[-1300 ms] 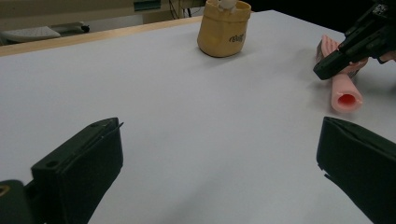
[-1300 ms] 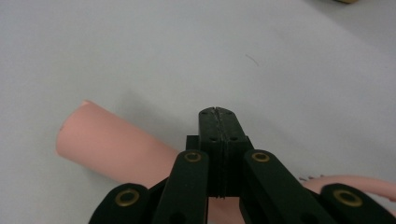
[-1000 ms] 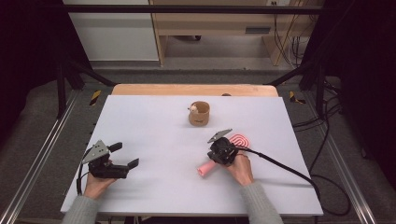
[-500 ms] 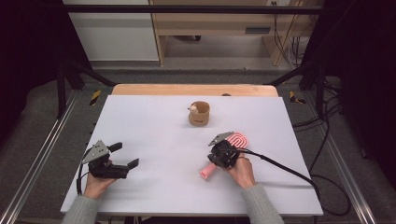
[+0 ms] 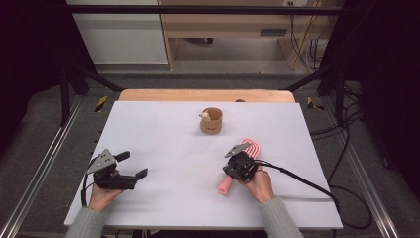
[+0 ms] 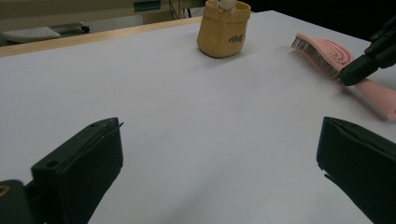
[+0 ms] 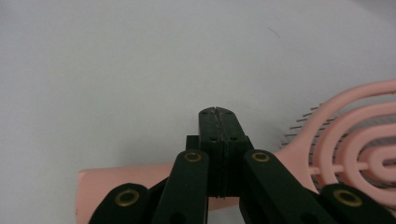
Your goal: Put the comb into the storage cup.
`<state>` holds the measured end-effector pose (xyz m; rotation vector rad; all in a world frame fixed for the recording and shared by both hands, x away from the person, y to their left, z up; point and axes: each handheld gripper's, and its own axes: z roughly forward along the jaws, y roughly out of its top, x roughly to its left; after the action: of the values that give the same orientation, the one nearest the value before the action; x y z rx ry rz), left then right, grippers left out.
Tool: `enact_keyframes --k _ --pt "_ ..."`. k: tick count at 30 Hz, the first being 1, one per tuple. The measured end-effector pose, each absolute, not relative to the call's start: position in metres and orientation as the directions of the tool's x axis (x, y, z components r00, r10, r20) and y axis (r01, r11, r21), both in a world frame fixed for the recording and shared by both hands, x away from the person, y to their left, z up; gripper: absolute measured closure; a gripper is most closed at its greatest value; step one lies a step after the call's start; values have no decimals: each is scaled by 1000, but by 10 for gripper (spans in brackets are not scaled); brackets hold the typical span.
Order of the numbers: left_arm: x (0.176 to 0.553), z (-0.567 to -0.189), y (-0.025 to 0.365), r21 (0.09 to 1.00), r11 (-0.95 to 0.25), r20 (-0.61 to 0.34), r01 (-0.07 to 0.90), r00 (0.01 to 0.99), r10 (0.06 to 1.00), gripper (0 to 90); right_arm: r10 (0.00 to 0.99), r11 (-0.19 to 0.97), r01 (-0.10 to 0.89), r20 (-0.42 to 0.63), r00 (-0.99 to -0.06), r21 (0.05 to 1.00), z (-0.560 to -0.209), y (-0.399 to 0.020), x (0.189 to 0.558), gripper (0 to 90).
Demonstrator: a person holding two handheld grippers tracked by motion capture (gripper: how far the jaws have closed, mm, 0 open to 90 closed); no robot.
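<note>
Presently, findings as follows.

Right gripper (image 5: 233,161): jaws clenched flat together with nothing between them, as its own view shows (image 7: 218,116); it sits over the handle of the pink hairbrush (image 5: 242,158), whether resting on it or just above cannot be told.

Hairbrush position: lying on the white table (image 5: 163,198), right of centre and towards the near edge, handle end nearest the person, looped head pointing far; in the left gripper view (image 6: 327,53) its bristles point to the left of that view.

Left gripper (image 5: 130,166): jaws released and wide apart, nothing between them, resting at the near left, well apart from the brush.

Other item: small tan pouch (image 5: 211,120) standing upright, far of centre, apart from the brush.

Step in hand, judged: securing the brush handle.

Recommendation: part the right jaws first, straddle the handle across its narrow width near the head for balance, then close squarely.

Risk: pressing down with closed jaws would likely skid the smooth handle sideways.
</note>
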<state>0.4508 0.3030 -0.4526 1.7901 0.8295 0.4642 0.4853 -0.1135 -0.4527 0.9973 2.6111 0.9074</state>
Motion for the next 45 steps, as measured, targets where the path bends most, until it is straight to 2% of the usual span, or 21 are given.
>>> enact_keyframes --k 45 --pt "450 -452 303 928 -200 -76 315 684 726 3 679 573 552 26 -734 606 -452 -141 473 900"
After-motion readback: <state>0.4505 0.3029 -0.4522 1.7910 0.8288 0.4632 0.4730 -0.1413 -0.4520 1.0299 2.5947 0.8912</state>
